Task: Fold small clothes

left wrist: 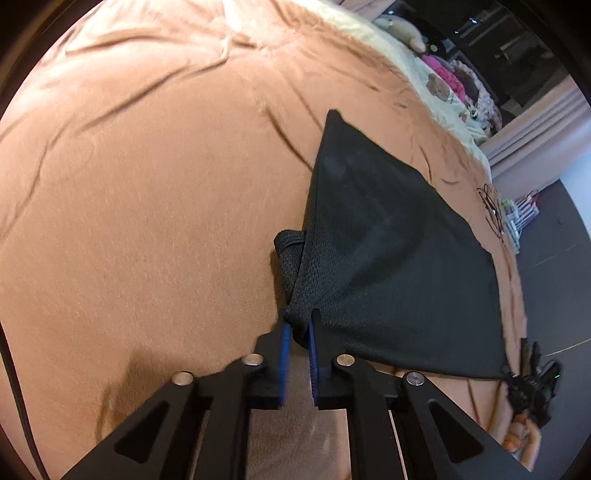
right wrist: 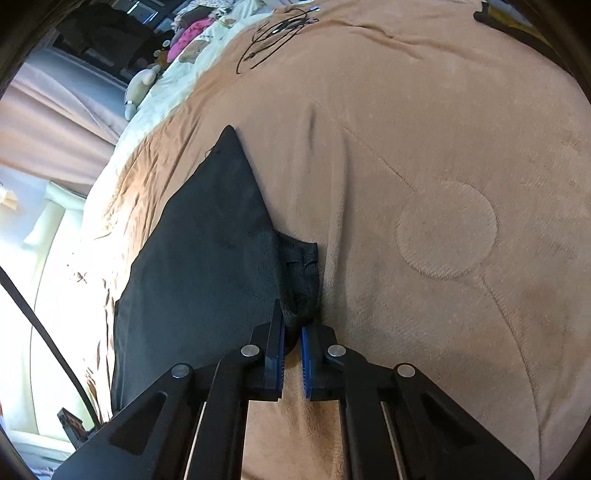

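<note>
A small black mesh garment (left wrist: 384, 251) lies stretched over a tan blanket (left wrist: 147, 221) on a bed. My left gripper (left wrist: 300, 321) is shut on one bunched corner of it, with a folded waistband flap just to the left. My right gripper (right wrist: 291, 325) is shut on the opposite bunched corner of the same garment (right wrist: 207, 266), which spreads away to the left over the blanket (right wrist: 443, 184). The right gripper shows at the far corner in the left wrist view (left wrist: 532, 380).
A cream sheet with stuffed toys and pink clothes (left wrist: 447, 74) lies at the bed's far end. A black cable (right wrist: 273, 33) loops on the blanket. The bed edge, dark floor (left wrist: 554, 258) and curtain (right wrist: 48, 122) lie beyond the garment.
</note>
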The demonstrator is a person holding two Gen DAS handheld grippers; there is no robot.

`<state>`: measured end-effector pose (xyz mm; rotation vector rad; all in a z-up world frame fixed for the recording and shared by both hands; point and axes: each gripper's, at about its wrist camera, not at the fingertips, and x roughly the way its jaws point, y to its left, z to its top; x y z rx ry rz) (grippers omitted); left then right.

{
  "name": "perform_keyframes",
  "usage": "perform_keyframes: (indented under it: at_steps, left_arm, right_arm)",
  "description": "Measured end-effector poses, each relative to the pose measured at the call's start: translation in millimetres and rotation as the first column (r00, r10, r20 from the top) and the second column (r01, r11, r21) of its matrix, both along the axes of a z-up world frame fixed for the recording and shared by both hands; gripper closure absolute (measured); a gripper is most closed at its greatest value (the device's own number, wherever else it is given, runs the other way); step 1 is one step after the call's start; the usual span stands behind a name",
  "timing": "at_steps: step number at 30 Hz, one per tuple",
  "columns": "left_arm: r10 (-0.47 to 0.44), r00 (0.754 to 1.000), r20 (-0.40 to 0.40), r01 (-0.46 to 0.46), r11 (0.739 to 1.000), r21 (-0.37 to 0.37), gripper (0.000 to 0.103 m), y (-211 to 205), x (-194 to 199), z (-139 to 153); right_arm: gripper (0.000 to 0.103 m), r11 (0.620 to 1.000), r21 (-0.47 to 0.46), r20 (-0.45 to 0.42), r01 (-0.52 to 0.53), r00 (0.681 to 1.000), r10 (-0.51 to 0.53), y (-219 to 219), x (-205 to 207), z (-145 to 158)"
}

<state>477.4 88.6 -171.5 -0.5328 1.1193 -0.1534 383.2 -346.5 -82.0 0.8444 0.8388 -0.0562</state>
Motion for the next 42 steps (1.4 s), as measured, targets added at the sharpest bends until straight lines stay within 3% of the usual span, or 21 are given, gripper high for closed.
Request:
perform_keyframes:
  at_steps: [3,4,5,9,13,18,19,22,24,25,28,42]
  left_arm:
    - [0.003,1.000,-0.015,-0.004,0.998,-0.064,0.072,5.7,-1.8,-5.2]
    - [0.006,1.000,-0.015,-0.007,0.997,-0.080,0.053,7.0,-3.0,-6.0]
    - [0.012,1.000,-0.012,-0.013,0.995,-0.098,0.041,9.2,-4.6,-6.7]
    - [0.030,0.999,-0.012,-0.031,0.988,-0.151,0.039,8.6,-5.9,-9.4]
    - [0.045,0.999,-0.004,-0.044,0.983,-0.179,0.039,6.9,0.8,-11.5]
    - [0.048,0.999,0.010,-0.046,0.988,-0.149,0.039,-1.1,11.8,-12.9]
    - [0.045,0.999,0.019,-0.042,0.991,-0.127,0.041,-4.0,13.1,-11.3]
    - [0.041,0.999,0.021,-0.039,0.997,-0.066,0.061,-5.0,17.2,-8.4]
    - [0.051,0.999,-0.002,-0.051,0.993,-0.110,0.078,0.3,19.3,-10.7]
    - [0.044,0.999,-0.013,-0.046,0.991,-0.129,0.090,1.6,19.0,-12.3]
    - [0.026,1.000,0.002,-0.026,0.997,-0.078,0.094,0.6,18.3,-5.2]
    - [0.000,0.998,0.067,0.003,0.999,-0.045,0.095,17.6,-15.8,30.3]
  right_arm:
    - [0.099,0.999,0.022,-0.009,-0.032,0.999,0.032,7.0,0.9,-5.2]
    - [0.098,0.999,0.030,-0.010,-0.043,0.999,0.043,5.6,-0.7,-7.1]
    - [0.098,0.998,0.040,-0.013,-0.049,0.999,0.050,6.6,0.8,-6.6]
    - [0.094,0.991,0.128,-0.006,-0.029,1.000,0.030,-10.1,-1.5,-8.2]
    - [0.078,0.987,0.153,0.025,-0.055,0.998,0.052,-13.6,-3.1,-12.0]
    - [0.074,0.986,0.158,0.051,-0.060,0.997,0.053,-15.8,5.4,-19.3]
    - [0.074,0.985,0.163,0.061,-0.059,0.997,0.049,-17.1,6.5,-22.2]
    - [0.074,0.983,0.177,0.093,-0.050,0.995,0.034,-21.8,5.0,-29.2]
    - [0.078,0.983,0.177,0.106,-0.050,0.994,0.031,-21.3,4.5,-31.7]
    - [0.086,0.986,0.160,0.104,-0.049,0.994,0.032,-20.6,3.1,-31.9]
    - [0.097,0.995,0.089,0.085,-0.048,0.996,0.040,-15.2,-1.6,-26.2]
    - [0.100,0.997,0.016,0.117,-0.080,0.990,0.077,5.1,-35.0,5.1]
